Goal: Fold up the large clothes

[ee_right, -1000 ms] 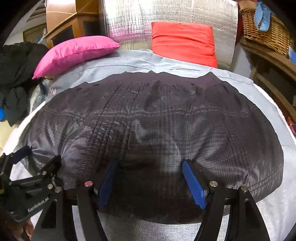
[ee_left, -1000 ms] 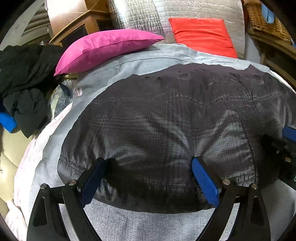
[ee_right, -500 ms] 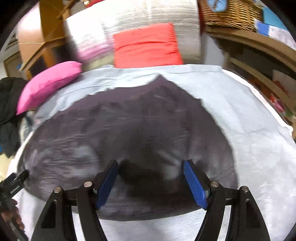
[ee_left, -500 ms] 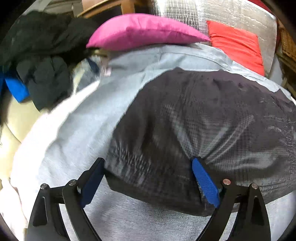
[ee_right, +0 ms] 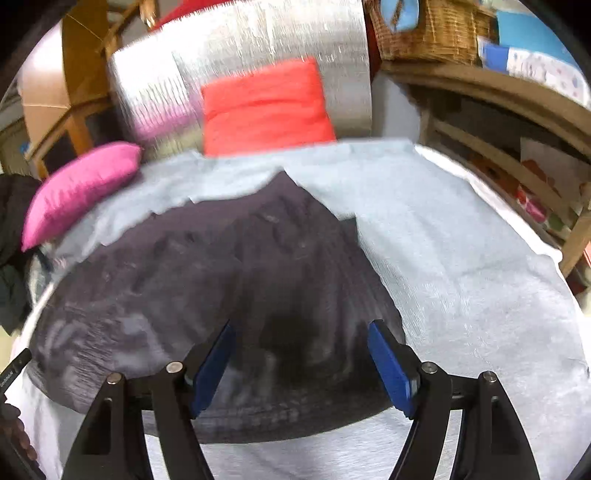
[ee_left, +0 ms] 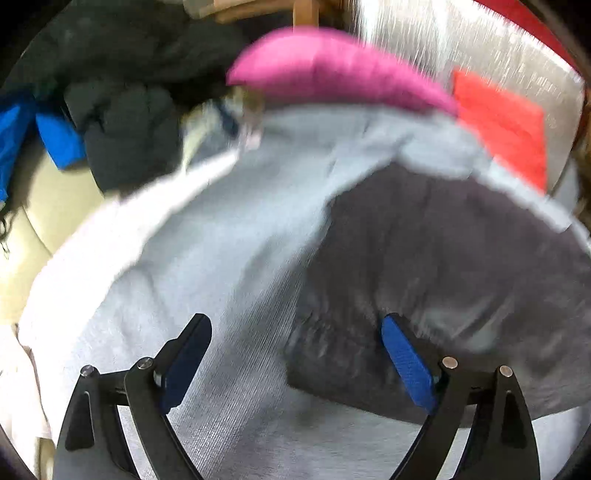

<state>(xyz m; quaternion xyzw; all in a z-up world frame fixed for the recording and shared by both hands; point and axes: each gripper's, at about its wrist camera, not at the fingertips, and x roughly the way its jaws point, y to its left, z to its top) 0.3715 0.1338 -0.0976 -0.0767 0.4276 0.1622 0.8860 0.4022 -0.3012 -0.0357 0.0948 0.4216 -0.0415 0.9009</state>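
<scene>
A dark grey quilted garment [ee_left: 450, 273] lies spread flat on a pale grey bed cover [ee_left: 221, 266]. My left gripper [ee_left: 295, 363] is open low over the garment's near left corner, which sits between the fingers beside the right blue pad [ee_left: 406, 365]. In the right wrist view the same garment [ee_right: 221, 280] fills the middle. My right gripper [ee_right: 303, 367] stands open over its near right edge, the hem below both pads. Neither gripper holds cloth. The frames are blurred.
A pink pillow [ee_right: 81, 188] and a red pillow [ee_right: 266, 107] lean at the bed's head against a silver padded board [ee_right: 258, 44]. Black clothes [ee_left: 125, 110] pile up at the left. A wicker basket [ee_right: 424, 33] and wooden shelves [ee_right: 517, 155] stand at the right.
My left gripper has slid left from the garment's middle to its left corner. My right gripper has slid right to the right edge. Both have rolled; both stay open.
</scene>
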